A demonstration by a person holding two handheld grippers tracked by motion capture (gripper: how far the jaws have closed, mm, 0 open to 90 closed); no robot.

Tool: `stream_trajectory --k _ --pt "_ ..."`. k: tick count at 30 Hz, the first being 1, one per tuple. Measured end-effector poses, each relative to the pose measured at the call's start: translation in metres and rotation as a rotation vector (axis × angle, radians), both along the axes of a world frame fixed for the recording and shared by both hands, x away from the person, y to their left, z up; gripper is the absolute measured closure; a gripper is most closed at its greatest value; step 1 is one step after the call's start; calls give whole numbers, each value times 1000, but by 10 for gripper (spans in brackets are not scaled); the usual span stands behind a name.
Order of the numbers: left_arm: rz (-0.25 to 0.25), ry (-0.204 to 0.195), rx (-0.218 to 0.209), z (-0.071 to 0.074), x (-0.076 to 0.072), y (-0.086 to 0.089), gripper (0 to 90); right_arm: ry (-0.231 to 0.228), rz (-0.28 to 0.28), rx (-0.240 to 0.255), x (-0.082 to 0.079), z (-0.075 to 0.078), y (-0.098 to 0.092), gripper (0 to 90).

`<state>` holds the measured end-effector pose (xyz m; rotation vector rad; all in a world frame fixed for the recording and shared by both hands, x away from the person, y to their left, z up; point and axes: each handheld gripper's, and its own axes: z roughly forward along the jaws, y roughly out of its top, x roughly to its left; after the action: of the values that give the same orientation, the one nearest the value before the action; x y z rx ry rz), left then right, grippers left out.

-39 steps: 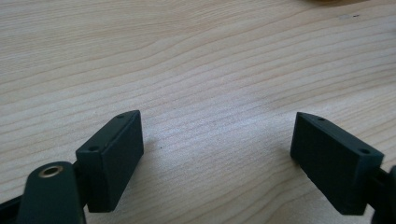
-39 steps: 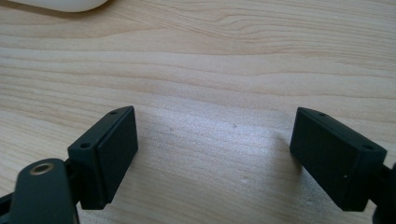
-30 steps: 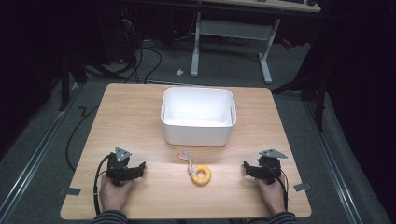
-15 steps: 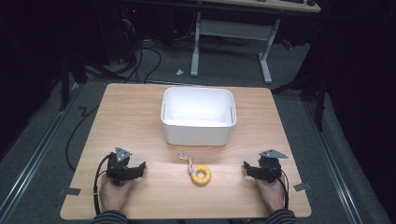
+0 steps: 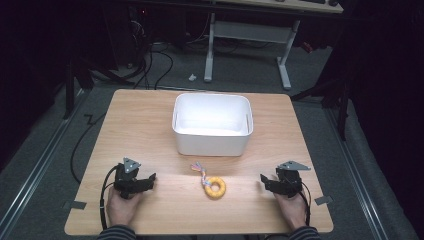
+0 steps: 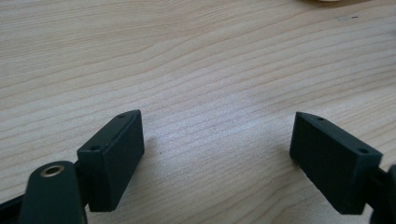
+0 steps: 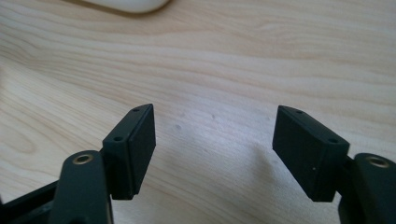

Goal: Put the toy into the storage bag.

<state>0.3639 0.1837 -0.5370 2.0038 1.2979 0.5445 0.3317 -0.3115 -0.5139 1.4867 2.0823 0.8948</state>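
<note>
Tabletop point(image 5: 150, 125): pale wood, rectangular, all four edges visible in the high view; grey floor on every side.

White bin point(image 5: 211, 124): open-topped, rounded corners, set at the middle of the far half. A strip of bare wood lies behind it and broad bare margins to its left and right.

Yellow ring toy point(image 5: 215, 187): lies flat in the near half, roughly midway between the two grippers and well apart from both. A short multicoloured cord point(image 5: 199, 169) runs from it toward the bin; its tip stops short of the bin's near wall.

Left gripper point(image 5: 149, 181): near the near-left corner, resting low over the wood, held in a hand point(image 5: 120, 207) entering over the near edge. Fingers point(image 6: 112, 158) released, spread wide, bare wood grain between them.

Right gripper point(image 5: 266, 181): near the near-right corner, hand point(image 5: 292, 210) behind it. Fingers point(image 7: 130, 144) have just been closing, yet stand apart with nothing between them but bare wood.

Open room: unobstructed wood between each gripper and the ring, and along the near edge.
</note>
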Motion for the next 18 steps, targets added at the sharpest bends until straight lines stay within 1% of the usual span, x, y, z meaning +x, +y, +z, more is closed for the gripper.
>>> stream_trajectory --k 1,3,4,6,7,8,9,11,12,14,15,17,18 --pt "0 0 0 0 0 0 181 -12 17 10 -1 6 3 334" --pt "0 0 0 0 0 0 181 -15 23 15 -2 8 4 343" --pt "0 0 0 0 0 0 181 -15 35 17 -2 10 6 348" --pt "0 0 0 0 0 0 181 -12 77 5 -2 15 14 372" --pt "0 0 0 0 0 0 181 -13 89 3 -2 15 15 380" --pt "0 0 0 0 0 0 181 -13 89 3 -2 15 15 380" --pt "0 0 0 0 0 0 181 -13 110 8 -1 18 18 394" --pt "0 0 0 0 0 0 181 -10 109 14 -2 18 20 398" --pt "0 0 -1 0 0 0 181 -10 123 16 -1 19 23 405" --pt "0 0 0 0 0 0 181 -11 130 17 -1 19 24 406" --pt "0 0 -1 0 0 0 181 -11 149 7 0 20 27 411" --pt "0 0 -2 0 0 0 181 -8 153 9 -1 21 28 413" --pt "0 0 -2 0 0 0 181 -12 165 7 0 21 30 416"
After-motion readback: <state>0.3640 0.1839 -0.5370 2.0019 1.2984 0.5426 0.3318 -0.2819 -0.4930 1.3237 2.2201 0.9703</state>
